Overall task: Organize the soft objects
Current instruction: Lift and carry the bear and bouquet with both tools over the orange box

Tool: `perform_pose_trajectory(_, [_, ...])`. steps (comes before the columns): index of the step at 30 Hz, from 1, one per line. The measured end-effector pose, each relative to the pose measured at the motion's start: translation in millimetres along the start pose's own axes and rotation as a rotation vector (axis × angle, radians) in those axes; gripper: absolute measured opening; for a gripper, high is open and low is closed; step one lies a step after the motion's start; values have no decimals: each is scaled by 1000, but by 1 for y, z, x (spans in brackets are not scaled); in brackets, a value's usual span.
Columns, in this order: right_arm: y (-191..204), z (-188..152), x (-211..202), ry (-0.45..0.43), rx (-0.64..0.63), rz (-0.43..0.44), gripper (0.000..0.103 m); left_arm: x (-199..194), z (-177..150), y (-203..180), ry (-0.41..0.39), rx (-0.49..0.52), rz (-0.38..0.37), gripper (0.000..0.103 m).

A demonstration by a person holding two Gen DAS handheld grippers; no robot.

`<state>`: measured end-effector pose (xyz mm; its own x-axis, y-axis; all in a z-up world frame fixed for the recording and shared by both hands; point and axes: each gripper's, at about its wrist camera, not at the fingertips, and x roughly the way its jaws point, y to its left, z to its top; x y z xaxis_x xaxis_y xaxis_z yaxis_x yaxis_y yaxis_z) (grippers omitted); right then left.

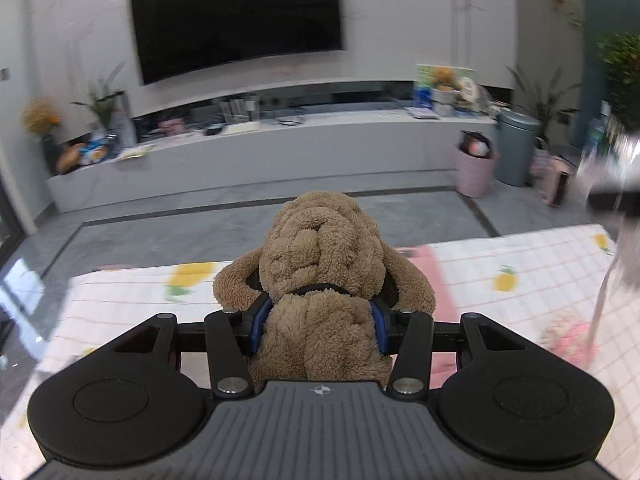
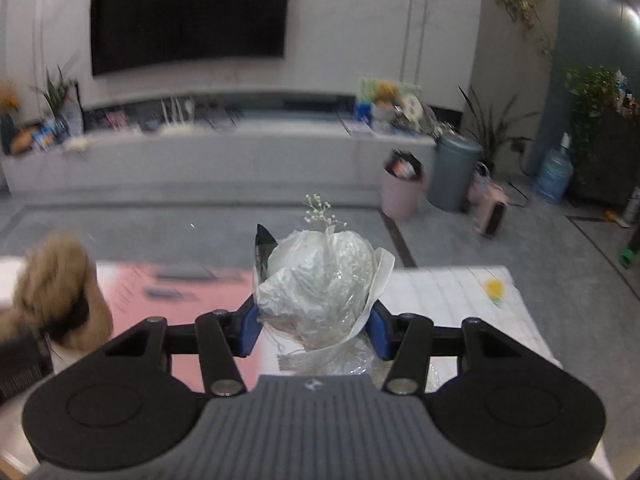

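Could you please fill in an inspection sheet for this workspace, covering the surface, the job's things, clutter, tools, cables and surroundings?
Surface: table under a white grid cloth with lemon prints; a pink mat lies on it.
Job's things: brown plush dog held up off the table; white wrapped bouquet also held up, a small white sprig at its top.
Clutter: a pink fluffy item on the cloth, too blurred to identify.
Tools: left tool shut on the plush dog below its collar; right tool shut on the bouquet.
Cables: nothing seen.
Surroundings: wall TV, long low console with assorted items, pink bin, grey bin, potted plants.
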<state>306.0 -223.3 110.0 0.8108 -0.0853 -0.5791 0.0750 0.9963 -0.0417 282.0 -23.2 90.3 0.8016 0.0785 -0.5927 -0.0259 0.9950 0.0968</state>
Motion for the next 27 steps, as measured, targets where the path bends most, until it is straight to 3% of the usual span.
perform_pose_trajectory(4, [52,31,-34,-82,-2,89,53,-13,-8,45,11,-25,42,56])
perform_pose_trajectory(9, [111,53,-73,-127,-32,270,53,-24,-14,83,50,-55,57,56])
perform_pose_trajectory(14, [157,47,-78,-57,-62,485,53,-28,-28,105,49,-44,59,56])
perform_pose_trajectory(17, [182,30,-61,33,-41,554,53,-26,-39,118,49,-54,38,56])
perform_pose_trajectory(22, [221,-12,-21,168,-79,543,53,-5,-53,126,68,-67,12,56])
perform_pose_trajectory(27, [238,-55,13,264,-142,485,53,14,-63,114,68,11,5,56])
